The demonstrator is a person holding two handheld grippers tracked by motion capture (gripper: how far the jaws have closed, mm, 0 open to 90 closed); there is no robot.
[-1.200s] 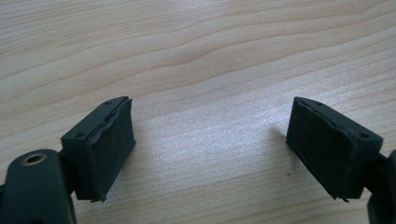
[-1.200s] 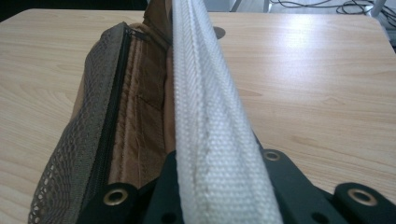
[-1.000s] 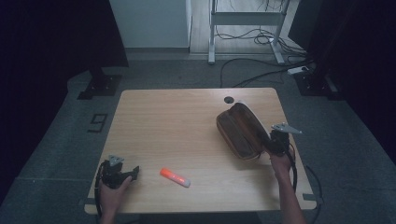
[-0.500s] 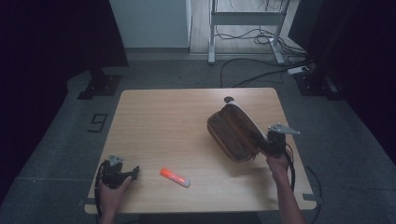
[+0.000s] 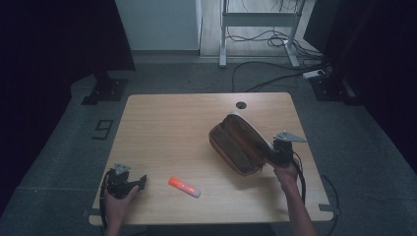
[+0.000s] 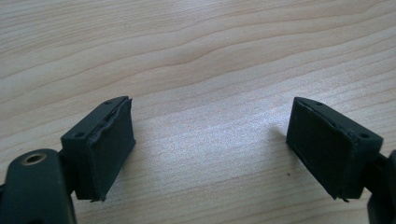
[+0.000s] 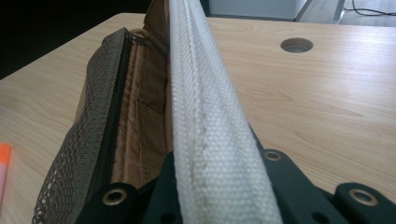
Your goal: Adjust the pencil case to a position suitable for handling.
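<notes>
A brown zip pouch [image 5: 235, 146] lies open on the right half of the wooden table [image 5: 172, 128]. My right gripper [image 5: 270, 151] is shut on the pouch's white woven edge [image 7: 201, 93], which it holds raised. In the right gripper view the mesh pocket and brown lining of the pouch [image 7: 135, 116] sit left of that edge. An orange marker [image 5: 184, 187] with a pale cap lies near the front of the table. My left gripper [image 5: 139, 180] rests at the front left corner. Its fingers [image 6: 105, 140] stand wide apart over bare wood, and the left gripper [image 6: 210, 140] holds nothing.
A round cable hole [image 5: 241, 104] sits near the table's far edge, behind the pouch. The marker's orange end [image 7: 3, 163] shows at the left edge of the right gripper view. Dark floor, cables and a desk frame [image 5: 255, 29] lie beyond the table.
My right gripper has moved a little to the left with the pouch's white edge in it, and the pouch has shifted left and swung round. The left gripper and the marker have stayed put.
</notes>
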